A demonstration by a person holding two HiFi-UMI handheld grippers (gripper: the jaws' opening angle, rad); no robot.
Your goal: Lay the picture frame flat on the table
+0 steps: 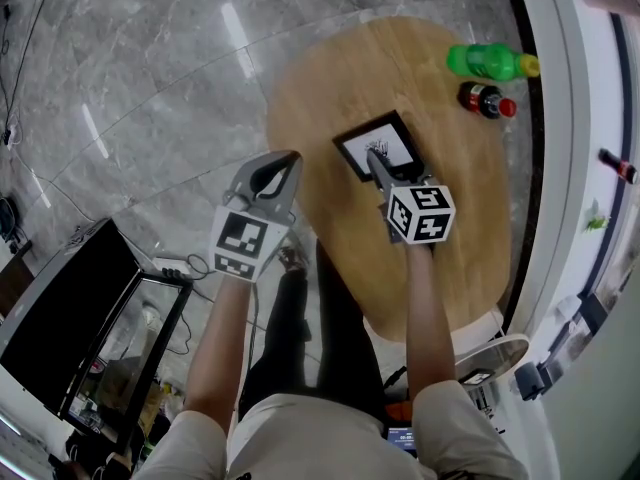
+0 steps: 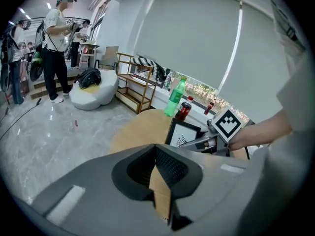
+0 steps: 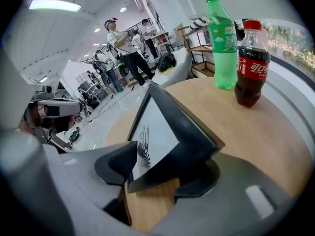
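Picture frame (image 1: 381, 146) stands tilted mid-counter (image 1: 330, 78), its corner between the parted jaws of the right gripper (image 3: 157, 173).
A corner pinch could let it swing and slam down; the left gripper (image 2: 155, 149), closed on nothing, hangs aside.

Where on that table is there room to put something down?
Bare wood lies between the black picture frame and the left edge of the oval wooden table, and near the person, right of the right arm. The far right is crowded: a green plastic bottle and a red-capped cola bottle.
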